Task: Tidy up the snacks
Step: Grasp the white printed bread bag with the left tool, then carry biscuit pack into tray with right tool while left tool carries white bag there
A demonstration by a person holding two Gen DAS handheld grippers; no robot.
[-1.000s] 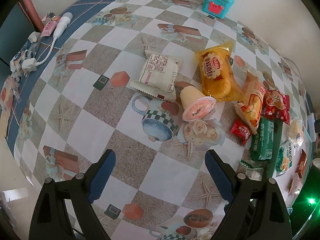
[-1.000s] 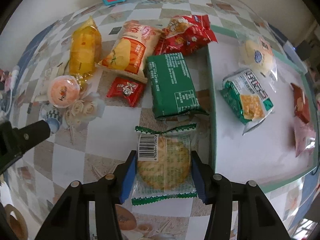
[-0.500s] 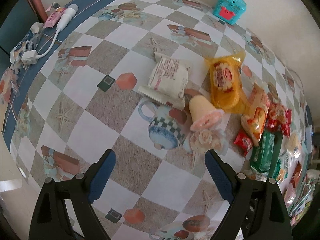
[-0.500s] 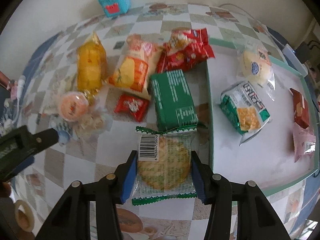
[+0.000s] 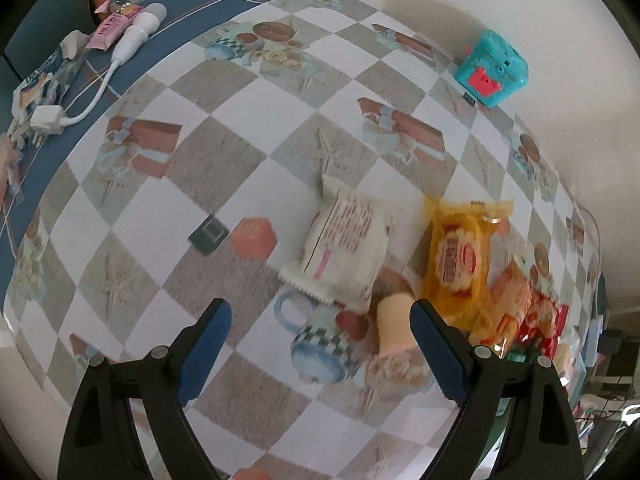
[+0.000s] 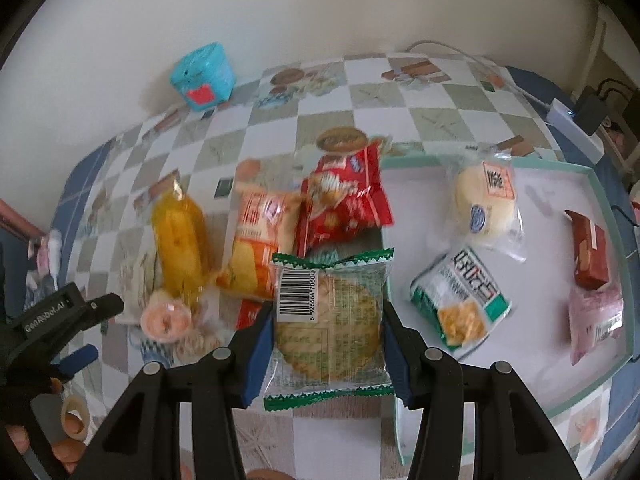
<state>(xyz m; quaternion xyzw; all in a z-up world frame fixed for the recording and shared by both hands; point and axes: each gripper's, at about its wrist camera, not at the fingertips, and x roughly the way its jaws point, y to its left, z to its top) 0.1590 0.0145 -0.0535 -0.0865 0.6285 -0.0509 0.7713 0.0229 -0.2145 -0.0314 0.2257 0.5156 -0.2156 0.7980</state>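
Right tongs point(image 6: 326, 334) clamp the cracker packet point(image 6: 330, 320) between them.

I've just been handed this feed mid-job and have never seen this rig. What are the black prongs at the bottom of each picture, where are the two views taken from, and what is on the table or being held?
There is no robot arm. A person holds one two-finger gripper in each hand, and a fisheye camera on each looks along its fingers, so the black prongs with blue pads are the gripper itself.

In the left wrist view, the left gripper is open and empty above a checkered tablecloth. Ahead of it lie a white snack packet, a yellow packet and a pale cup lying on its side.

In the right wrist view, the right gripper is shut on a green-edged cracker packet, held clear of the table. To its right is a shallow tray already holding several snacks. More packets, including a red one, wait on the cloth.
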